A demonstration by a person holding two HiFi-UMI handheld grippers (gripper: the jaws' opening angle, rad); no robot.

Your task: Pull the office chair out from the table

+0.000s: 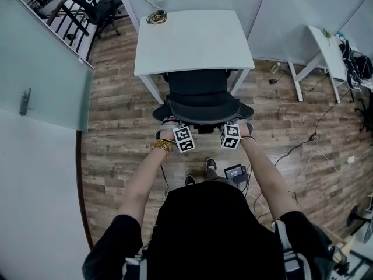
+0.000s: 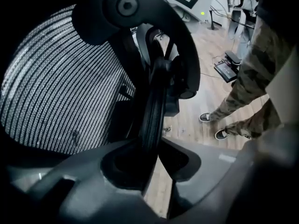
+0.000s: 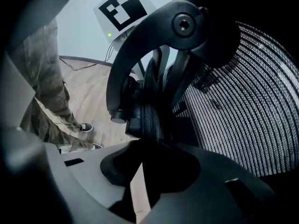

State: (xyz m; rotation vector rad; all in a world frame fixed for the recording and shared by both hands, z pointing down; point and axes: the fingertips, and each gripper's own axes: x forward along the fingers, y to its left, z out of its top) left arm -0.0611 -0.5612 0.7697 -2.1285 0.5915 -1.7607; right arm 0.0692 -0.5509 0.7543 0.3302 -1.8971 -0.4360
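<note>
A black mesh office chair (image 1: pixel 203 95) stands tucked under the white table (image 1: pixel 192 39), its backrest towards me. My left gripper (image 1: pixel 173 123) and right gripper (image 1: pixel 235 124) both sit at the backrest's top edge, left and right of its middle. In the left gripper view the ribbed black rim (image 2: pixel 154 111) runs down between the jaws of the left gripper (image 2: pixel 152 148), with mesh (image 2: pixel 60 92) to the left. In the right gripper view the right gripper (image 3: pixel 149 157) clamps the rim (image 3: pixel 152 115) the same way, mesh (image 3: pixel 233 111) to the right.
My shoes (image 1: pixel 198 172) stand on the wood floor just behind the chair, beside a small device (image 1: pixel 236 172) with cables. A second white table (image 1: pixel 326 51) stands at the right, a glass partition (image 1: pixel 41 69) at the left. A coiled cable (image 1: pixel 156 17) lies on the table.
</note>
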